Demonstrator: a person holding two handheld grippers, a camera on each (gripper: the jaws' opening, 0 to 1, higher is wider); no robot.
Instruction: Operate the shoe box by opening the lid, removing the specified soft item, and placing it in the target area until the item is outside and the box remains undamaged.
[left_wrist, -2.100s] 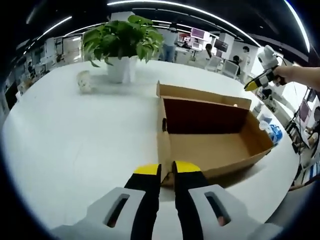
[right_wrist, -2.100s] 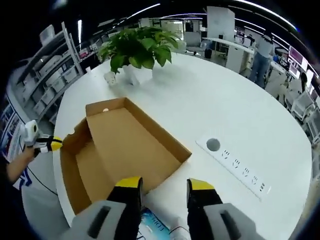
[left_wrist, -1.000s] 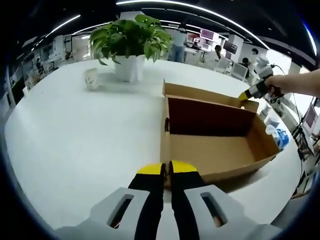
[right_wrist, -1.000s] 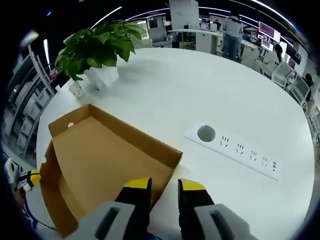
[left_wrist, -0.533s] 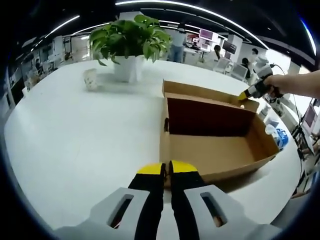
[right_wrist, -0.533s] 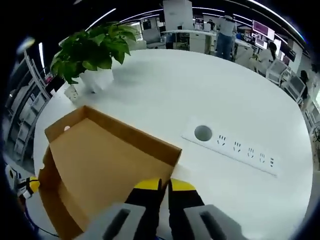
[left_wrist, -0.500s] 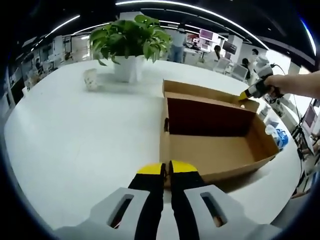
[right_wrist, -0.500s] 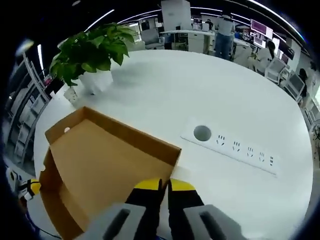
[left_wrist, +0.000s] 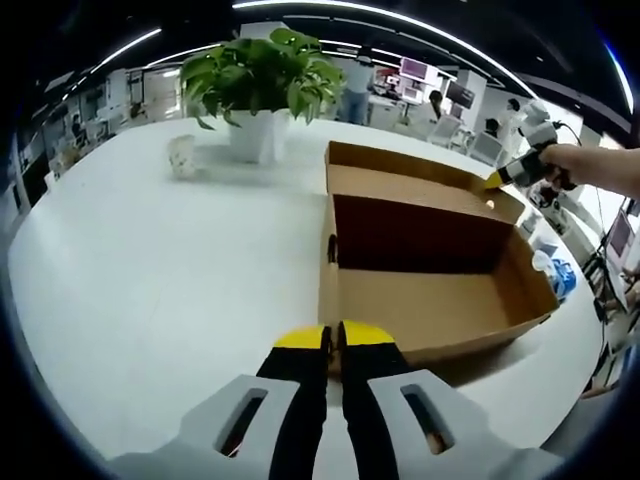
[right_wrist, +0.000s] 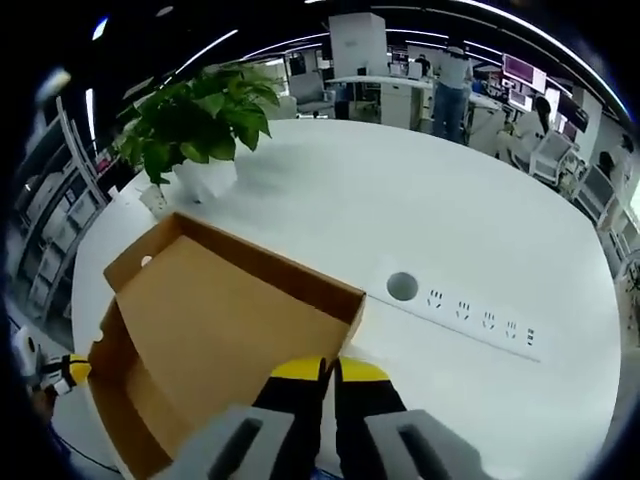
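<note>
On the white table (left_wrist: 150, 260) the cardboard shoe box (left_wrist: 430, 300) stands with its lid (right_wrist: 215, 320) swung up, and the right gripper (right_wrist: 320, 368) pinches the lid's free edge. The left gripper (left_wrist: 333, 335) is clenched at the box's near wall; whether it grips cardboard I cannot tell. Opening looks done. No soft item is visible inside the box, so removal and placing seem left.

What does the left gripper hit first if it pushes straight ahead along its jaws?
Most likely the near wall of the open brown cardboard shoe box; the left gripper, jaws together, points at it. Depth is unclear, so it may already be touching.
</note>
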